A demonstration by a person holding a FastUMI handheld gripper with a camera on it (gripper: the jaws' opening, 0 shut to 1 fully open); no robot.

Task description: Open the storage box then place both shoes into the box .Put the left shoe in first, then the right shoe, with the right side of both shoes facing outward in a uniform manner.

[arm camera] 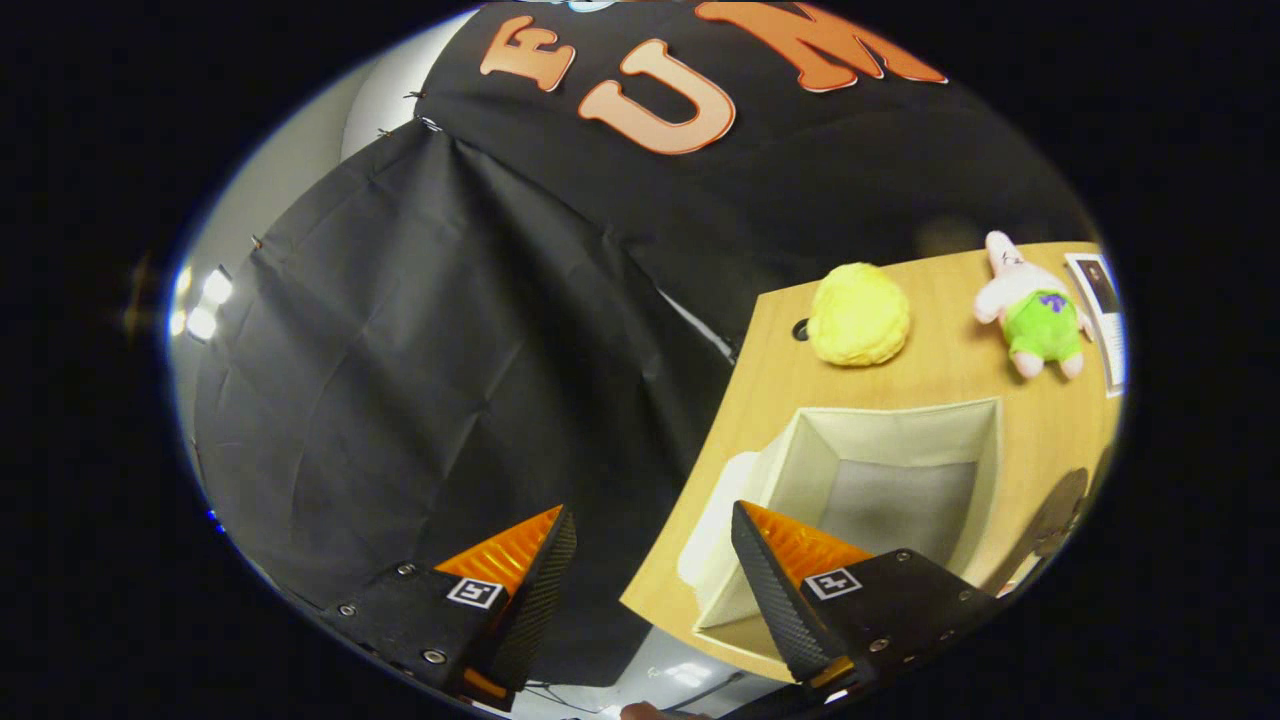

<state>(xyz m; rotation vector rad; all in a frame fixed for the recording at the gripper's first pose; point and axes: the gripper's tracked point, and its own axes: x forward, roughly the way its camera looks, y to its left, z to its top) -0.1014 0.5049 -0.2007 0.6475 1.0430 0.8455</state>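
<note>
Beige fabric storage box (890, 440) lying open, tongs (655, 540) spread wide, holding nothing, above table (1040, 420) edge.

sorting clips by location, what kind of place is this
Likely a staged recording booth, not a home: black cloth walls, a wooden table holding an open storage box and plush toys. The gripper is open, holding nothing.

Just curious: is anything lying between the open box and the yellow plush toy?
No, just bare tabletop between the box and yellow plush, per the gripper view.

No legible text or labels.
</note>
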